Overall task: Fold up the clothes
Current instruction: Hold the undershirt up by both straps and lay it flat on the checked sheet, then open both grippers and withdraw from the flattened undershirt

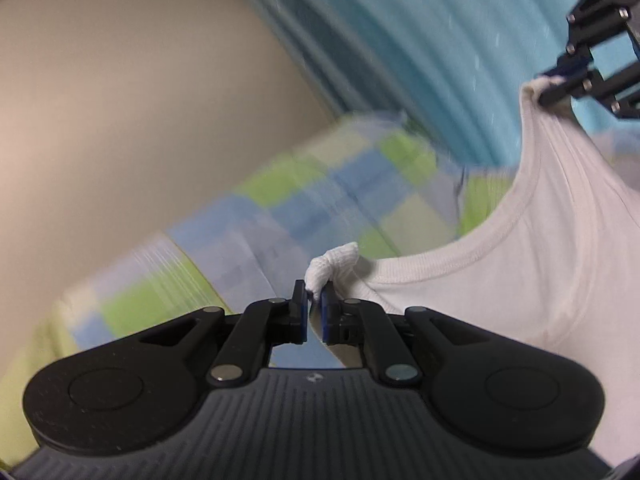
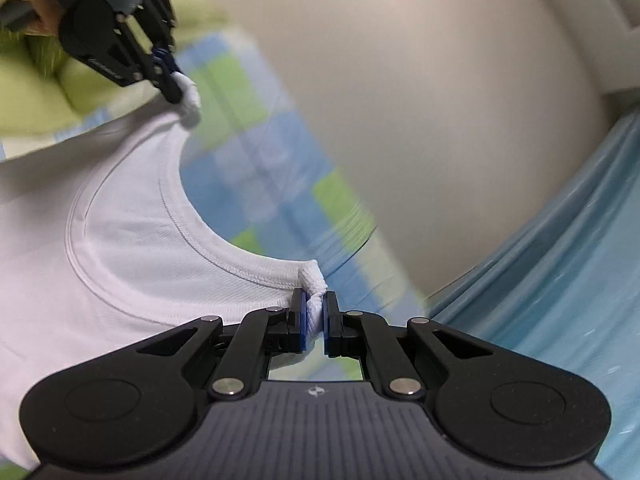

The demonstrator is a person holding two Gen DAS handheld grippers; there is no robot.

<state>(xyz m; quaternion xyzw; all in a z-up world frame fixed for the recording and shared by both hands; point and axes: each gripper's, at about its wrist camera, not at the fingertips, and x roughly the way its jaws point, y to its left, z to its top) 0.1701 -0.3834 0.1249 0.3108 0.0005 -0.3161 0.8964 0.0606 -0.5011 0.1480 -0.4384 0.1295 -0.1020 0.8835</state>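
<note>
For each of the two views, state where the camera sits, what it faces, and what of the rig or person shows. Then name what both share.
Left wrist: sits on the left tool, looking along its fingers at the white shirt it pinches; the right tool shows upper right.
Right wrist: sits on the right tool, facing the shirt's neckline; the left tool and a hand show upper left.
Shared: the shirt, checked bedding, blue curtain, both tools.

You hold a white, matt knit-cotton vest (image 2: 120, 248) with a ribbed, stitched neckline. Both the left gripper (image 1: 314, 304) and right gripper (image 2: 315, 308) are matt black plastic with shiny metal rivets. The far blue-and-green checked cloth (image 1: 304, 200) looks soft, and the turquoise curtain (image 2: 560, 248) faintly glossy.
</note>
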